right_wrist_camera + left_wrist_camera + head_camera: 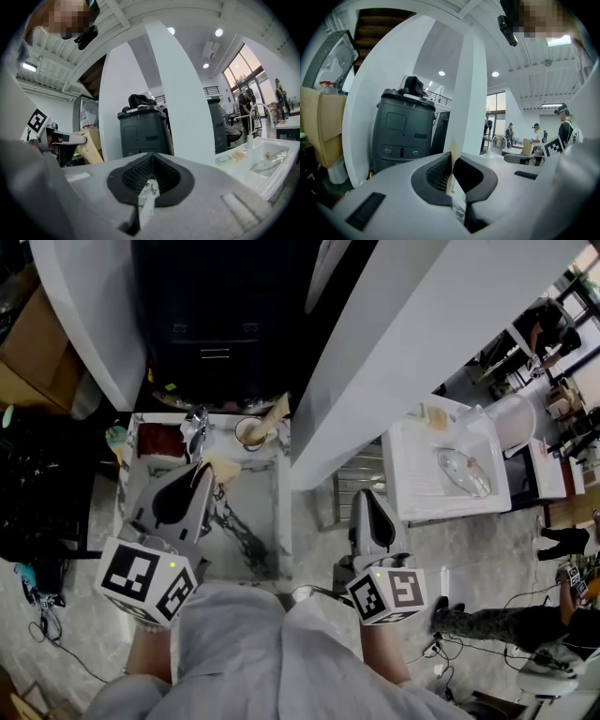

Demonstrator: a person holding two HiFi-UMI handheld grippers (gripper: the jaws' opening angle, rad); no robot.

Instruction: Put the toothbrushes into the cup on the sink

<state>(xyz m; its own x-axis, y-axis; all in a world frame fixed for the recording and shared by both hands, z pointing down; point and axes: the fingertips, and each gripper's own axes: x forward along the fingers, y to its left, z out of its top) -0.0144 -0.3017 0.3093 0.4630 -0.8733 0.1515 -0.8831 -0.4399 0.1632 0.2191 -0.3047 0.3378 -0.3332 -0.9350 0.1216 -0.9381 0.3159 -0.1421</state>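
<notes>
Now your left gripper [204,472] is clamped on a thin toothbrush [450,173]; likely light, stiff, slick, so grip mid-handle; right gripper [365,496] pinched together, empty; cup [249,433] waits far.

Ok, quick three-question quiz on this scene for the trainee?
1. True or false: the left gripper is shut on a toothbrush.
2. The cup stands: A) on the sink, by its back edge; B) on the floor; C) on a black bin.
3. Fill in: the right gripper has its jaws ___, with nothing held.
Key: 1 true; 2 A; 3 shut.
</notes>
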